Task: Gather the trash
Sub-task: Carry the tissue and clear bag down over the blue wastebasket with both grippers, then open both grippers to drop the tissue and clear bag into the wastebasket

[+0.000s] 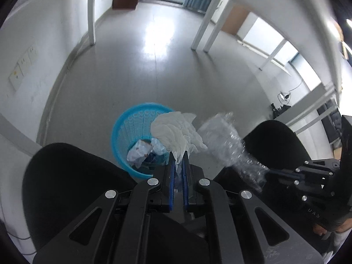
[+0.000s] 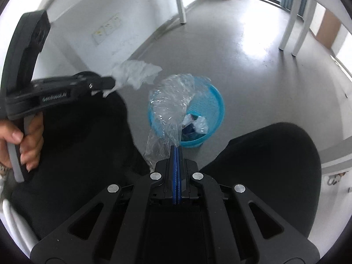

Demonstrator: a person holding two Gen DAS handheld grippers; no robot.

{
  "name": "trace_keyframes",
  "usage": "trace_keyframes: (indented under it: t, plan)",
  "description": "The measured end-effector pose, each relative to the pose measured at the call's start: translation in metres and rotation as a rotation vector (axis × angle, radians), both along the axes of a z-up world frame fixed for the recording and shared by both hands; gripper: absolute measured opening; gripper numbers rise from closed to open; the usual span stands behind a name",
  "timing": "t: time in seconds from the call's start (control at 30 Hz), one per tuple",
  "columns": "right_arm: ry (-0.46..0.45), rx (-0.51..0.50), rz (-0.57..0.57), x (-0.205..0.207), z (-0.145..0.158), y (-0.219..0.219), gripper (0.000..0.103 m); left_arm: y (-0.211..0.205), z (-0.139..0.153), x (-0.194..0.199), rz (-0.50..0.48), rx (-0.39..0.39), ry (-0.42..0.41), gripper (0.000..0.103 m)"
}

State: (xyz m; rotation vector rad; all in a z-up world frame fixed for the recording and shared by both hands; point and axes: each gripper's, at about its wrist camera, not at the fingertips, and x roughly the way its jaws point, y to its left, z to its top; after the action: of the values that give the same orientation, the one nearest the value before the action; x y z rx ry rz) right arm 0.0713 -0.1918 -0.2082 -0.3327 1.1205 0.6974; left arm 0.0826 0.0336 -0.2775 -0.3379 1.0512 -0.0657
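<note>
My left gripper [image 1: 178,154] is shut on a crumpled white tissue [image 1: 176,131], held above and just right of a blue plastic waste basket [image 1: 123,136] on the floor. My right gripper [image 2: 176,148] is shut on a crumpled clear plastic wrapper [image 2: 170,103], held over the near-left rim of the same basket [image 2: 217,103]. The basket holds several crumpled paper scraps [image 2: 198,125]. In the right wrist view the left gripper [image 2: 110,83] shows at the left with the tissue [image 2: 136,73]. In the left wrist view the wrapper [image 1: 226,140] and the right gripper [image 1: 275,172] show at the right.
Two black chair backs flank the basket, one left [image 1: 72,184] and one right [image 1: 279,140]. White table legs [image 1: 91,13] stand on the grey floor. A white wall with socket plates [image 2: 106,29] is to the left.
</note>
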Motion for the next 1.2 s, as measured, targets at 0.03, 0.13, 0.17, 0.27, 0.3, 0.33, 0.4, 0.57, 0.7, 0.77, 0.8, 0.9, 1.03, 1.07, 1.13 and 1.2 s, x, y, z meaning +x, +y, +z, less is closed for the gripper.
trace_keyframes:
  t: [0.03, 0.13, 0.17, 0.27, 0.3, 0.33, 0.4, 0.57, 0.7, 0.77, 0.8, 0.9, 1.03, 1.07, 1.13, 1.2]
  plan:
    - [0.019, -0.004, -0.014, 0.008, -0.005, 0.003, 0.0, 0.005, -0.005, 0.007, 0.013, -0.025, 0.02, 0.005]
    - [0.047, -0.017, -0.014, 0.023, -0.014, 0.011, 0.0, 0.012, -0.016, 0.02, 0.041, -0.048, 0.067, 0.005]
    - [0.051, -0.029, -0.012, 0.027, -0.019, 0.016, 0.0, 0.016, -0.02, 0.024, 0.051, -0.064, 0.081, 0.005]
    - [0.068, -0.05, -0.014, 0.038, -0.031, 0.025, 0.0, 0.027, -0.029, 0.036, 0.094, -0.089, 0.124, 0.005]
    - [0.069, -0.054, -0.017, 0.041, -0.035, 0.028, 0.0, 0.028, -0.032, 0.036, 0.103, -0.095, 0.134, 0.005]
    - [0.075, -0.059, -0.019, 0.044, -0.04, 0.03, 0.0, 0.032, -0.036, 0.041, 0.114, -0.102, 0.149, 0.005]
    - [0.094, -0.073, -0.028, 0.05, -0.05, 0.034, 0.0, 0.036, -0.04, 0.046, 0.128, -0.104, 0.164, 0.005]
    - [0.131, -0.074, -0.059, 0.075, -0.073, 0.047, 0.0, 0.042, -0.053, 0.06, 0.144, -0.127, 0.2, 0.005]
    - [0.162, -0.082, -0.079, 0.089, -0.089, 0.059, 0.0, 0.044, -0.061, 0.074, 0.152, -0.124, 0.222, 0.005]
    - [0.168, -0.088, -0.085, 0.098, -0.098, 0.064, 0.0, 0.045, -0.066, 0.082, 0.157, -0.13, 0.231, 0.005]
    - [0.17, -0.095, -0.087, 0.101, -0.101, 0.066, 0.0, 0.045, -0.068, 0.084, 0.16, -0.13, 0.235, 0.005]
    - [0.21, -0.104, -0.095, 0.112, -0.116, 0.074, 0.0, 0.047, -0.078, 0.096, 0.166, -0.129, 0.25, 0.005]
    - [0.265, -0.1, -0.122, 0.126, -0.136, 0.075, 0.0, 0.048, -0.094, 0.113, 0.181, -0.137, 0.277, 0.005]
    - [0.275, -0.102, -0.126, 0.129, -0.14, 0.074, 0.0, 0.049, -0.097, 0.116, 0.184, -0.143, 0.282, 0.005]
    - [0.293, -0.102, -0.132, 0.133, -0.147, 0.076, 0.0, 0.05, -0.105, 0.123, 0.19, -0.16, 0.301, 0.005]
    - [0.301, -0.108, -0.14, 0.138, -0.155, 0.078, 0.0, 0.051, -0.111, 0.128, 0.196, -0.167, 0.315, 0.005]
